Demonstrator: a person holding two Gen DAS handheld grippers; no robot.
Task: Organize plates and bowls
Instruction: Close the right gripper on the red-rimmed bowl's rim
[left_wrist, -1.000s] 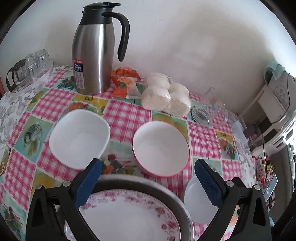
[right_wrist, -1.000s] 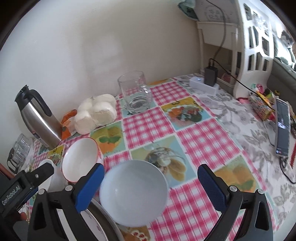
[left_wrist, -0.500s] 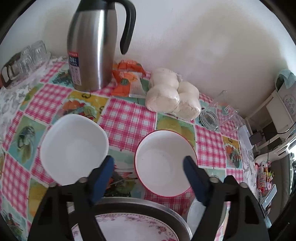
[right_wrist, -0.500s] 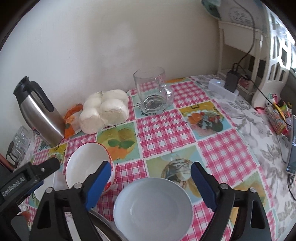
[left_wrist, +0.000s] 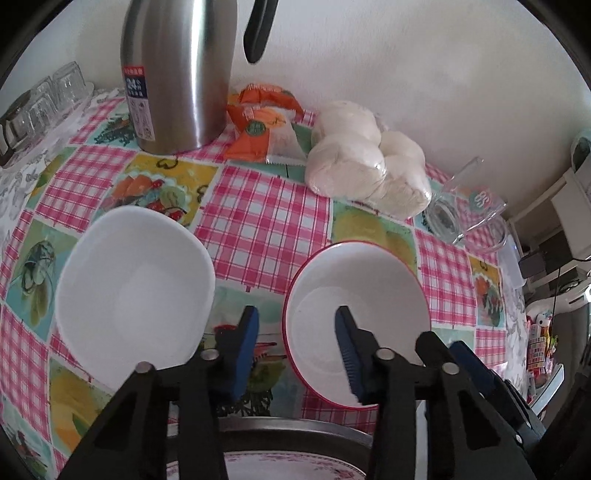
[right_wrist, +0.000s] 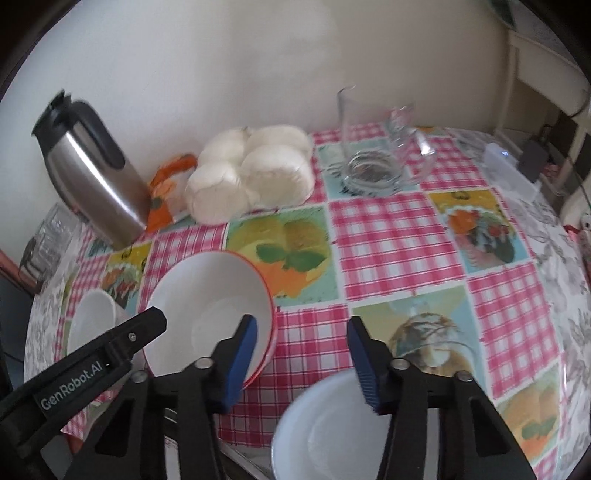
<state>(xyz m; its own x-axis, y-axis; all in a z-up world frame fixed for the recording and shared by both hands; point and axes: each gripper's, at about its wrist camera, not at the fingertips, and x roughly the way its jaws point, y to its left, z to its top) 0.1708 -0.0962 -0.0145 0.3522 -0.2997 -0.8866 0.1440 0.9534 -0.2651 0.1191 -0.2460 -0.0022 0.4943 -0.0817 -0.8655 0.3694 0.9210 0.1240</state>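
My left gripper (left_wrist: 295, 334) is open; its jaws straddle the near left rim of the red-rimmed white bowl (left_wrist: 365, 291), right finger inside the bowl. A squarish white bowl (left_wrist: 129, 295) sits to its left. A floral plate (left_wrist: 288, 469) on a metal tray lies just below. In the right wrist view the right gripper (right_wrist: 301, 339) is open, hovering between the red-rimmed bowl (right_wrist: 207, 306) and a pale blue bowl (right_wrist: 325, 432) beneath its right finger. The left gripper's arm (right_wrist: 85, 369) crosses at lower left.
A steel thermos (left_wrist: 177, 74), an orange snack packet (left_wrist: 258, 125) and bagged white buns (left_wrist: 365, 166) stand at the back by the wall. A glass mug (right_wrist: 380, 147) sits back right, small glasses (left_wrist: 44, 99) far left. A power strip (right_wrist: 509, 173) lies at the right edge.
Both grippers moved forward and narrowed their jaws. The left one reached the red-rimmed bowl's rim; the right one advanced past the pale blue bowl toward the red-rimmed bowl.
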